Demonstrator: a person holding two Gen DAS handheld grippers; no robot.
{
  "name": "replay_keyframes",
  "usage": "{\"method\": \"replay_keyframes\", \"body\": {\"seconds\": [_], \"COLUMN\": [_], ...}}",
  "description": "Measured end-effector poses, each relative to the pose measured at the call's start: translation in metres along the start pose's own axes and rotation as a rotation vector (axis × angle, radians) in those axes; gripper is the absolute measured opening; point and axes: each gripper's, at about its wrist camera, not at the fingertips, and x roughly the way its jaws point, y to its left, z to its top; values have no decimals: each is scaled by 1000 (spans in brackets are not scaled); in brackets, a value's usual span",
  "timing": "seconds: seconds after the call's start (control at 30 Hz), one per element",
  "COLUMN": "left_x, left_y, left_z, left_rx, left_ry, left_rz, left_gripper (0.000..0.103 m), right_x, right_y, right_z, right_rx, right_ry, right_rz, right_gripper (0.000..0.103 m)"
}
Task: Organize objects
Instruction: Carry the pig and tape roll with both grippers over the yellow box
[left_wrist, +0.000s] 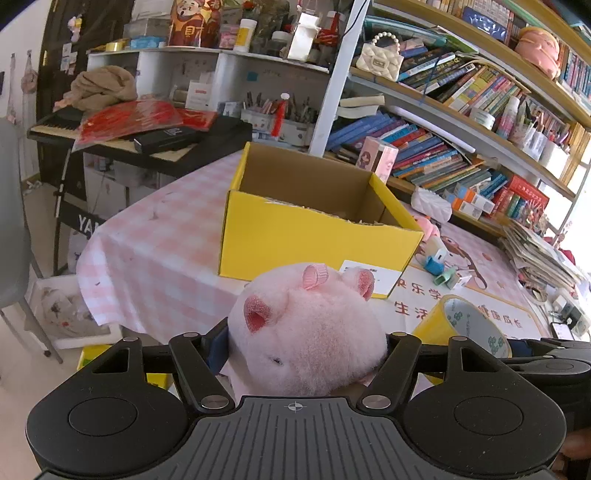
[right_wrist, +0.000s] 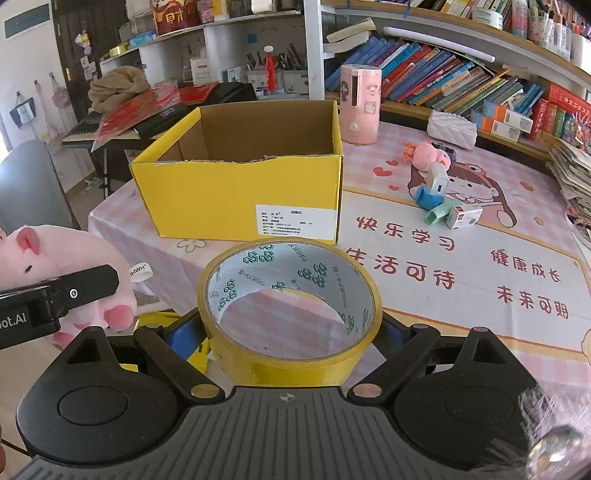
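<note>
The left gripper (left_wrist: 306, 343) squeezes the soft, light pink plush pig (left_wrist: 306, 332), the right gripper (right_wrist: 291, 332) pinches the stiff yellow tape roll (right_wrist: 290, 306) by its sides, both near the open yellow cardboard box (right_wrist: 240, 192).

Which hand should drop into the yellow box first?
Probably right: its tongs grip the yellow tape roll squarely facing the open yellow cardboard box. The left tongs, holding the pink plush pig, sit off its corner.
</note>
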Motion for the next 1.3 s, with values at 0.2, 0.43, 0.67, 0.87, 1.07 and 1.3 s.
{"method": "replay_keyframes", "body": {"seconds": [0.2, 0.43, 0.67, 0.87, 1.07, 1.3], "left_x": [-1, 0, 4, 17, 43, 87], "left_y": [2, 4, -2, -3, -6, -12], "left_z": [2, 7, 18, 52, 87, 116], "left_rx": [0, 1, 13, 21, 21, 26], "left_ry": [-8, -27, -67, -142, -187, -184], "left_rz": [-5, 1, -11, 7, 43, 104], "left_gripper": [69, 69, 69, 69, 69, 69], "right_x": [0, 3, 8, 14, 40, 87], "right_y": [0, 8, 15, 14, 10, 1], "right_z": [1, 8, 20, 55, 102, 144], "right_rx": [-2, -24, -88, -114, -143, -202], "right_ry": [0, 0, -45, -172, -232, -230], "right_rz": [1, 8, 12, 10, 30, 52], "right_gripper": [92, 92, 92, 92, 92, 92]}}
